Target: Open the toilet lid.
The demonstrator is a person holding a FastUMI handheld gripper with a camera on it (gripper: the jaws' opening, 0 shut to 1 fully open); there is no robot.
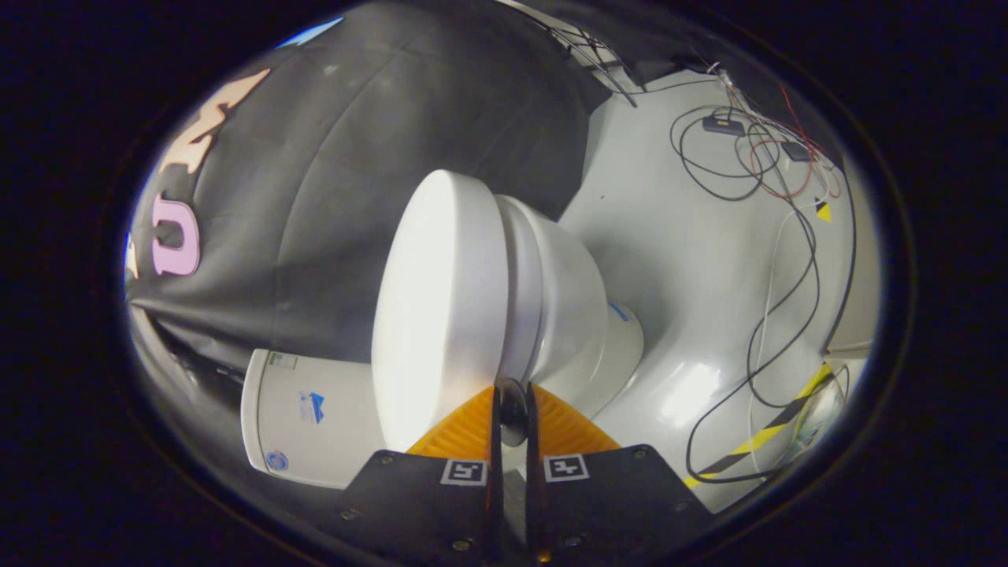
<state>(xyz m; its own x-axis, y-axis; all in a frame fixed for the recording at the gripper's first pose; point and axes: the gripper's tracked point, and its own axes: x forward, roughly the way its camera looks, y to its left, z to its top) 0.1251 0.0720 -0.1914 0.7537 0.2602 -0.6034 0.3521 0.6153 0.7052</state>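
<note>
Toilet (567,299) sits on glossy floor (693,260), tank (307,409) against the booth wall; lid (437,307) looks rigid, slick, hinged plastic, probably light. Tool (513,394) fingers nearly closed, pinching the lid's front rim; best grip point, farthest from hinge.

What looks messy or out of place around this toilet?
The loose black, white and red cables sprawl tangled over the glossy white floor beyond the white ceramic toilet. The toilet's smooth white lid looks intact and sits against the seat. The gripper has its fingers nearly together at the lid's edge.
</note>
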